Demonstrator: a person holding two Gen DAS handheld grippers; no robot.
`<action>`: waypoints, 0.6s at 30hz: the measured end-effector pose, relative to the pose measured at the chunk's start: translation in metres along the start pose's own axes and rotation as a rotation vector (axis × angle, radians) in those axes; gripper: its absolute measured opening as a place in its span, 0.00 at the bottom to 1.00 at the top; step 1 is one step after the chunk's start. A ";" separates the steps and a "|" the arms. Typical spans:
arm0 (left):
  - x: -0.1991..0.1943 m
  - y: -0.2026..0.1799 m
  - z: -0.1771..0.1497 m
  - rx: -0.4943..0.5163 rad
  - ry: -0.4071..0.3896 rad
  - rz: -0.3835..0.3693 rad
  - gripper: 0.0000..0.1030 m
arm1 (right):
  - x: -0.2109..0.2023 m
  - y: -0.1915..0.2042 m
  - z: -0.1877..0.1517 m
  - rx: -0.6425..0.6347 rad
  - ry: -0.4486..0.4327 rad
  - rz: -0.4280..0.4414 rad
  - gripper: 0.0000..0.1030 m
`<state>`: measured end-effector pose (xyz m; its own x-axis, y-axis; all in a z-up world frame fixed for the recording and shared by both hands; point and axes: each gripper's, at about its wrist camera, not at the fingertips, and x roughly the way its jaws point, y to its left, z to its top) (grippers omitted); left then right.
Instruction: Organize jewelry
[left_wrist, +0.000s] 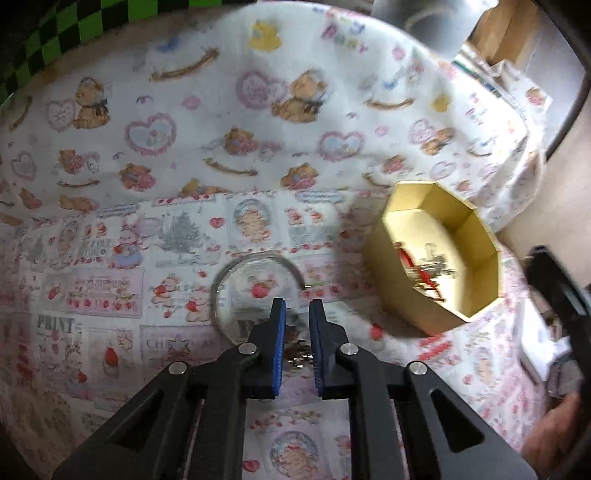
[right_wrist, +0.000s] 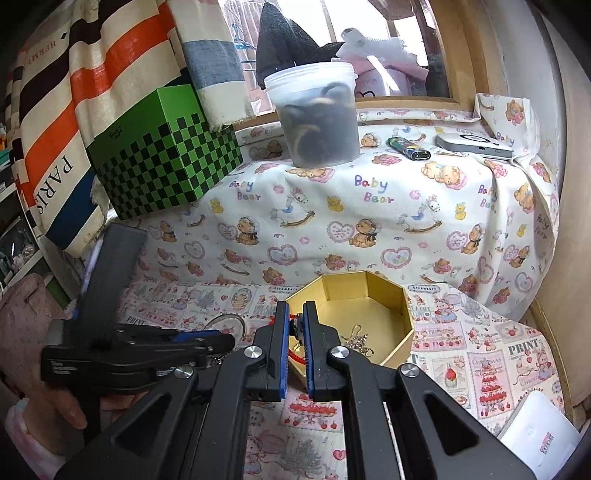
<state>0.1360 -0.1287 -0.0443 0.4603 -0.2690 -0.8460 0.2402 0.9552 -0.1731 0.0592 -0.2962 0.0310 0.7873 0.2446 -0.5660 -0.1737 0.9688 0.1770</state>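
Observation:
A gold hexagonal box (left_wrist: 480, 236) (right_wrist: 347, 291) sits open on the patterned cloth. It holds a red cord piece (left_wrist: 413, 266) and a silver chain (right_wrist: 356, 338). A thin silver bangle (left_wrist: 255, 260) (right_wrist: 225, 319) lies on the cloth left of the box. My left gripper (left_wrist: 297, 306) hovers low over the bangle, jaws a little apart, with a small metal trinket (left_wrist: 295, 356) between its pads. My right gripper (right_wrist: 295, 312) is over the box's near edge, jaws narrowly apart around a red cord piece with a dark charm (right_wrist: 293, 325).
A green checkered box (right_wrist: 162, 155) and a clear plastic tub (right_wrist: 317, 114) stand at the back. A lighter (right_wrist: 408, 146) and a grey device (right_wrist: 474, 146) lie back right. A white card (right_wrist: 535, 439) lies at the front right. A wooden window frame (right_wrist: 458, 51) runs behind.

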 end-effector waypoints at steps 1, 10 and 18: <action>0.001 -0.003 0.000 -0.002 -0.016 0.031 0.12 | -0.001 0.000 0.000 -0.001 -0.001 0.002 0.08; 0.012 -0.011 -0.002 0.025 -0.012 0.030 0.12 | 0.002 0.003 -0.001 -0.015 0.003 -0.013 0.08; 0.005 -0.006 -0.004 0.003 0.004 0.012 0.02 | -0.005 -0.004 0.003 0.010 -0.019 -0.014 0.08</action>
<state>0.1336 -0.1358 -0.0493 0.4596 -0.2571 -0.8501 0.2374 0.9579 -0.1614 0.0581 -0.3016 0.0354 0.8009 0.2298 -0.5530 -0.1568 0.9717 0.1768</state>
